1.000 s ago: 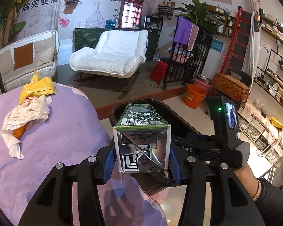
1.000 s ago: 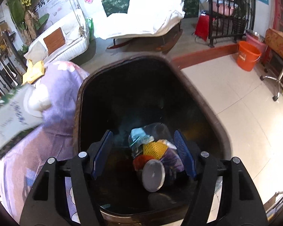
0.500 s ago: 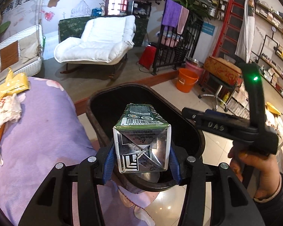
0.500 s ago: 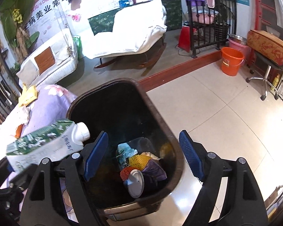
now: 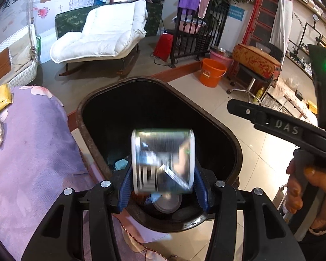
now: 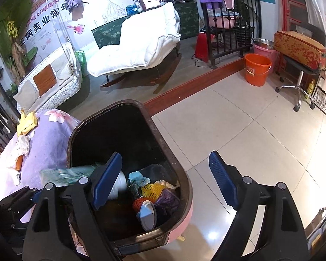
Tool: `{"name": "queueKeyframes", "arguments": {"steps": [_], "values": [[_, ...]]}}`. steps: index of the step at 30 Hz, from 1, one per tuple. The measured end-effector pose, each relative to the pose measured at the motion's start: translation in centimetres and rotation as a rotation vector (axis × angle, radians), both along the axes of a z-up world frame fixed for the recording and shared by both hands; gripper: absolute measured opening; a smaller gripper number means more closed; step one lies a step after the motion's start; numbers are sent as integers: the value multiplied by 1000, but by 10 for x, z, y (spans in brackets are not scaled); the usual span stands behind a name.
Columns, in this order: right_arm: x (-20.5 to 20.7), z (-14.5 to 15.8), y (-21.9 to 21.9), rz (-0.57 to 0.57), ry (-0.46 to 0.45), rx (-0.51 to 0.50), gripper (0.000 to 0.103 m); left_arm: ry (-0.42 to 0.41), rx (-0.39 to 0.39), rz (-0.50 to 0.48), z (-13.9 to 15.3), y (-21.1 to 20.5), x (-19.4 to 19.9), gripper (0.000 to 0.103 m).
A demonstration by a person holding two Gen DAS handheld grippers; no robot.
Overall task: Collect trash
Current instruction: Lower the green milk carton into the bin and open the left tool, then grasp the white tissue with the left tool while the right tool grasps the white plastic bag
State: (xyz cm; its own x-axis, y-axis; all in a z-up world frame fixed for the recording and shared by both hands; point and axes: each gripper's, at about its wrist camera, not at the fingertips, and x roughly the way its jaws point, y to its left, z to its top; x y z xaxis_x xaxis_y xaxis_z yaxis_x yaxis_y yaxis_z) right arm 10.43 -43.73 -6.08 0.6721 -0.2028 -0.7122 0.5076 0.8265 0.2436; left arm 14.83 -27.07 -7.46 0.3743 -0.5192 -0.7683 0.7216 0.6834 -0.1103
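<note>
While the carton (image 5: 163,161) sits between left fingers (image 5: 201,187), bin (image 6: 76,134) holds trash, right fingers (image 6: 222,178) opening empty.

A bin (image 5: 232,143) stands on the floor, touching the right edge of a cloth-covered table (image 5: 32,152). A carton (image 5: 163,161) sits between the left gripper's (image 5: 163,182) pads, over the bin's mouth. Trash lies in the bin's bottom. On the table's far left lie a wrapper (image 6: 27,122) and tissue (image 6: 21,145). The right gripper (image 6: 165,180) hangs over the bin's right rim, nothing between its opening jaws
</note>
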Motion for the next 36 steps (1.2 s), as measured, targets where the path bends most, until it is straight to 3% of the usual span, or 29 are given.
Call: {"name": "queueKeyframes", "arguments": {"steps": [2, 5, 8, 22, 36], "values": [[-1, 0, -2, -7, -1, 0, 83, 0, 9, -5, -2, -3, 0, 52], [-3, 1, -6, -19, -4, 0, 84, -22, 13, -5, -1, -7, -1, 72], [-3, 1, -7, -29, -6, 0, 84, -39, 0, -4, 1, -7, -3, 78], [4, 7, 7, 11, -24, 0, 86, -86, -29, 46, 14, 21, -13, 82], [40, 21, 79, 217, -72, 16, 86, -149, -34, 202, 32, 101, -15, 85]]}}
